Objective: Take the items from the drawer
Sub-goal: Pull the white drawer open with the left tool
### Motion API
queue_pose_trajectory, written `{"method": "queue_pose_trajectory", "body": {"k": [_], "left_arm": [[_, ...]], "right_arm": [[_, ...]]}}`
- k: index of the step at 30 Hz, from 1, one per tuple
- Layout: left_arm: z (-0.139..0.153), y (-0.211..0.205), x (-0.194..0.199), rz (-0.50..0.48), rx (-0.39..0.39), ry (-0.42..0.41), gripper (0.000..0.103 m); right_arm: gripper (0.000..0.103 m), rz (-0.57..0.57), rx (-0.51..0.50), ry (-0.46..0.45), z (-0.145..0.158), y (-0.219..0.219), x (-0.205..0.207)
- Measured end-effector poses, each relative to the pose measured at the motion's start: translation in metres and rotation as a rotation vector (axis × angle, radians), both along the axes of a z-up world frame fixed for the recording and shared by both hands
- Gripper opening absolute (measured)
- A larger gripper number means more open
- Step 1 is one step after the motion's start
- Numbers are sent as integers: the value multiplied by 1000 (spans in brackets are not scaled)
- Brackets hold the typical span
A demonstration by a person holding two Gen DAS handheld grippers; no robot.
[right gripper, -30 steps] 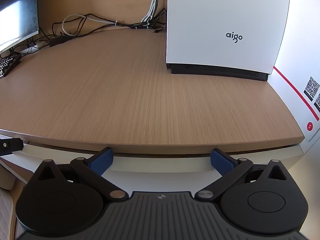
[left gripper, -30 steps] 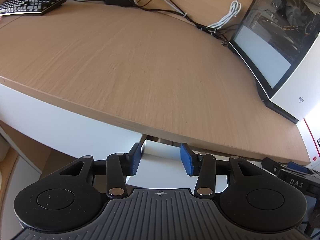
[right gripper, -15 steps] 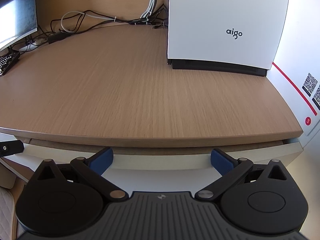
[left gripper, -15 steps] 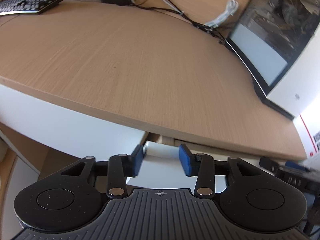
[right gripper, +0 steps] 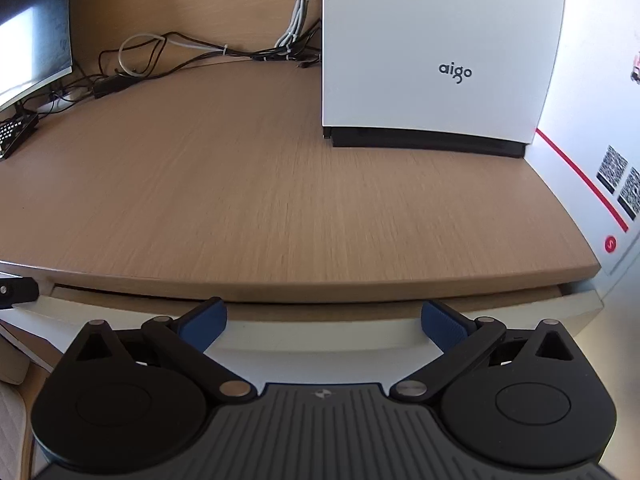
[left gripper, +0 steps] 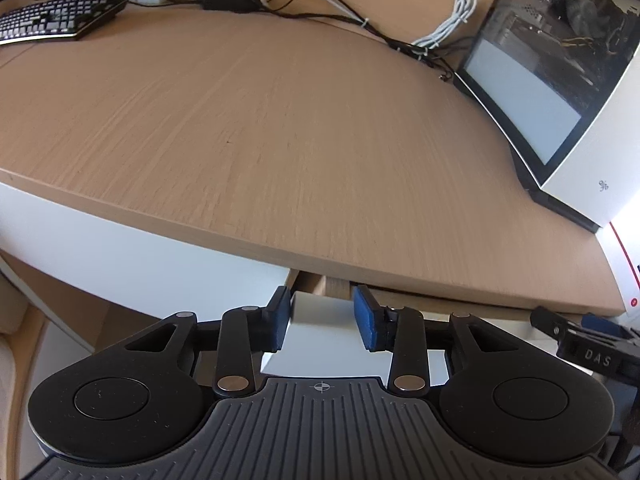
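Left gripper (left gripper: 322,316) jaws have narrowed since a second ago, and the white drawer front (left gripper: 320,320) has slid a little out from under the wooden desk (left gripper: 280,140). Its blue pads sit at the front's left corner; contact unclear. Right gripper (right gripper: 324,322) gapes wide, empty, just before the drawer front (right gripper: 320,334).
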State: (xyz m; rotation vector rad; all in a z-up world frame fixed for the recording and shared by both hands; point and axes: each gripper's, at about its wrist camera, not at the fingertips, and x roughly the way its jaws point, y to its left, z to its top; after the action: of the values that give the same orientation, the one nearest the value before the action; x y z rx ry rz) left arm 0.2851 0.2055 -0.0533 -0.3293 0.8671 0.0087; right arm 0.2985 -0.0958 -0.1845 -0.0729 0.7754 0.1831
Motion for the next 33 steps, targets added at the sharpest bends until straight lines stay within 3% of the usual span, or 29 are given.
{"method": "queue_pose_trajectory", "body": {"k": [8,12,15,18,22,25,30,33], "left_arm": [[2,-2,-9,-6,7,14,40],[2,6,-11,43,-14,1,26],[1,7,-8,62,-26,-3,26],[2,1,-3,30,22,6,27],[2,1,-2,17,31,13,28],[2,-3,-4,13,47,11,28],[4,-6,-12,1,63,20,28],[13,-12,-22,-47,120,20,27]], "right_arm": [[103,13,-18,76,4,2,9],[103,26,-18,75,4,0,0],[103,37,-18,73,4,-1,-5],[103,54,-9,66,4,-2,-6],[103,30,41,46,5,-11,-2],[103,28,-14,57,0,-8,7],[103,35,-14,110,-3,-9,13],[103,50,-8,117,-2,-13,5]]}}
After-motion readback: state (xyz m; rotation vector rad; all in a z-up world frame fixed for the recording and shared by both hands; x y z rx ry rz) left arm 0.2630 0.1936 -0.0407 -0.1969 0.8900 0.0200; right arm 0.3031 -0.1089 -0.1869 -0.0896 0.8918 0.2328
